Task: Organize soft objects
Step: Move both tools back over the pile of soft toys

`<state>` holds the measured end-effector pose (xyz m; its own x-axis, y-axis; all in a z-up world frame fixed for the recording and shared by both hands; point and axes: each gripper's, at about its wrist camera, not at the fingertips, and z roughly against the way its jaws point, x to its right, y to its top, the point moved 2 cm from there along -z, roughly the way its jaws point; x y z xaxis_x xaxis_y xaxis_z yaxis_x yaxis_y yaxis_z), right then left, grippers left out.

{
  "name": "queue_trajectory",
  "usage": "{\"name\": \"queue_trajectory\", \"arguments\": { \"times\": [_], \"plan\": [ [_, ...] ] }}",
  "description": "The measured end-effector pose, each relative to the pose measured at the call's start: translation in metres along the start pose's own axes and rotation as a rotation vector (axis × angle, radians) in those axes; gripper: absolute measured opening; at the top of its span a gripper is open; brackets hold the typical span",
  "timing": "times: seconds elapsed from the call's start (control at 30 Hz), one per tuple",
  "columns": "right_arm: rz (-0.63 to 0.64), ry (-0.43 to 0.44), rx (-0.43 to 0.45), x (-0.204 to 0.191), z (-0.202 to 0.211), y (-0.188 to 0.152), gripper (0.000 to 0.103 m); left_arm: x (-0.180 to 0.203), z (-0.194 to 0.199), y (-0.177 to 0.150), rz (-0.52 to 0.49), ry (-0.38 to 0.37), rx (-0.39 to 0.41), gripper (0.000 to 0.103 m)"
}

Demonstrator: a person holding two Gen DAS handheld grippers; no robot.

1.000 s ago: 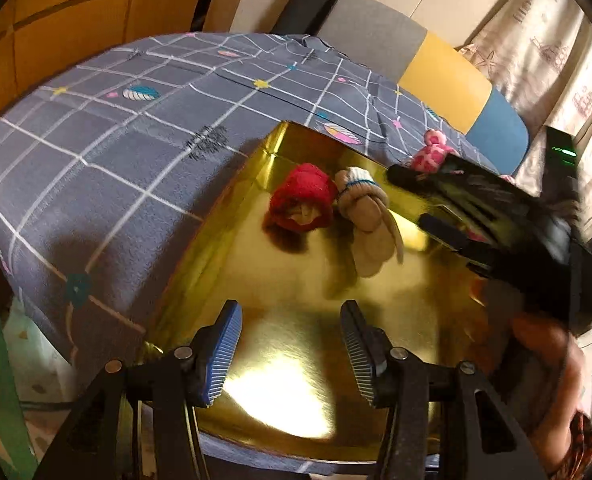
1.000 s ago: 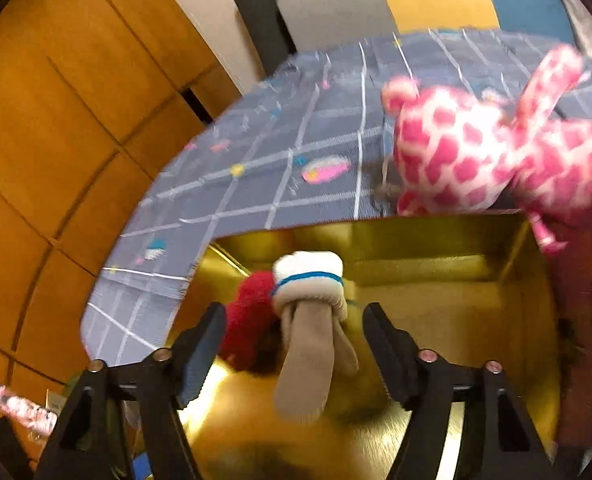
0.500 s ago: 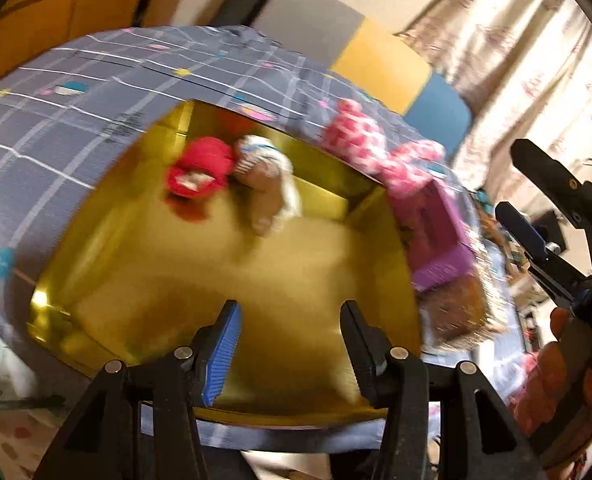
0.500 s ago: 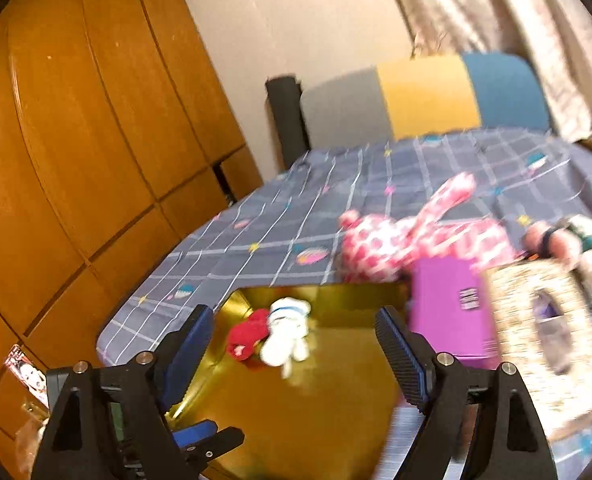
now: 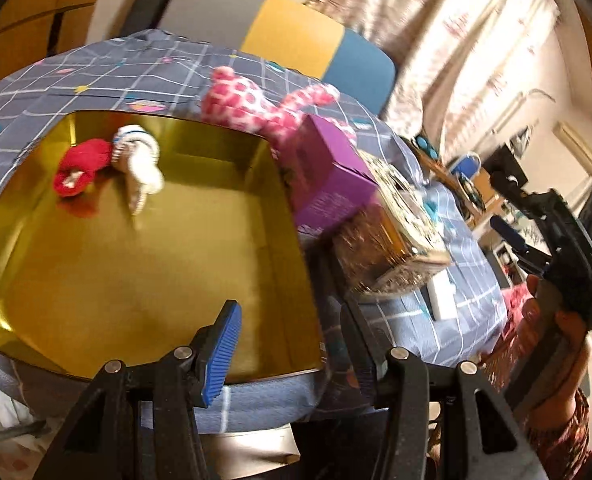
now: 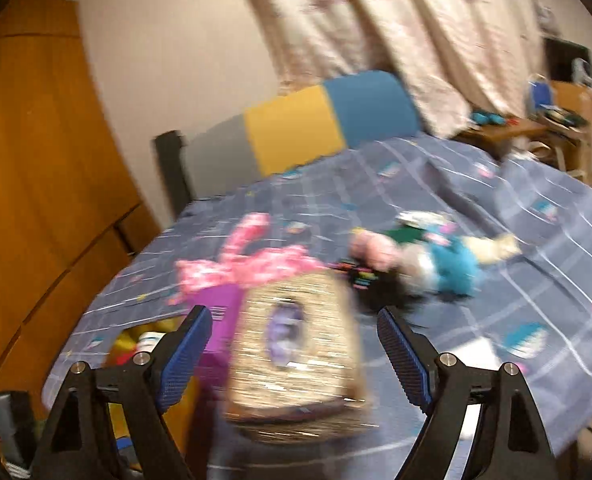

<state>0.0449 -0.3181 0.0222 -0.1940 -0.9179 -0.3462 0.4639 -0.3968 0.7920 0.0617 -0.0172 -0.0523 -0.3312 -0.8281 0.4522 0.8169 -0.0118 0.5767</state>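
Observation:
An open gold box (image 5: 156,272) lies on the bed, with a red soft toy (image 5: 82,166) and a white-and-beige soft toy (image 5: 136,160) in its far left corner. Behind the box lies a pink spotted plush (image 5: 248,104) (image 6: 248,268). Further right on the cover is a doll in teal clothes (image 6: 436,256). My left gripper (image 5: 292,340) hovers open over the box's near right corner and holds nothing. A hand holds my right gripper (image 5: 496,198) (image 6: 294,356) up to the right of the box, with its jaws wide open and nothing between them.
A purple carton (image 5: 328,176) and a glittery box (image 6: 296,352) stand right of the gold box. The bed has a grey checked cover (image 6: 496,320) and a grey, yellow and blue headboard (image 6: 316,120). There is a wooden wardrobe on the left, and a curtain and a desk (image 6: 536,128) on the right.
The right gripper has pulled back and up from the white toy, widened its jaws and swung right. The toy stays in the box. The left gripper has also swung right.

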Motion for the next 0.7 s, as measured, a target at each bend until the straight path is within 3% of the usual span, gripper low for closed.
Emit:
{"name": "queue_trajectory", "arguments": {
  "times": [0.2, 0.4, 0.7],
  "plan": [
    [-0.065, -0.184, -0.082, 0.074, -0.010, -0.014, 0.087, 0.029, -0.008, -0.006, -0.075, -0.040, -0.040, 0.052],
    [-0.102, -0.292, -0.148, 0.137, -0.026, -0.020, 0.087, 0.056, -0.017, -0.008, -0.148, -0.060, -0.078, 0.052],
    [-0.036, -0.261, -0.159, 0.163, -0.098, 0.031, 0.087, 0.080, -0.027, -0.013, -0.193, -0.070, -0.102, 0.053]
  ]
}}
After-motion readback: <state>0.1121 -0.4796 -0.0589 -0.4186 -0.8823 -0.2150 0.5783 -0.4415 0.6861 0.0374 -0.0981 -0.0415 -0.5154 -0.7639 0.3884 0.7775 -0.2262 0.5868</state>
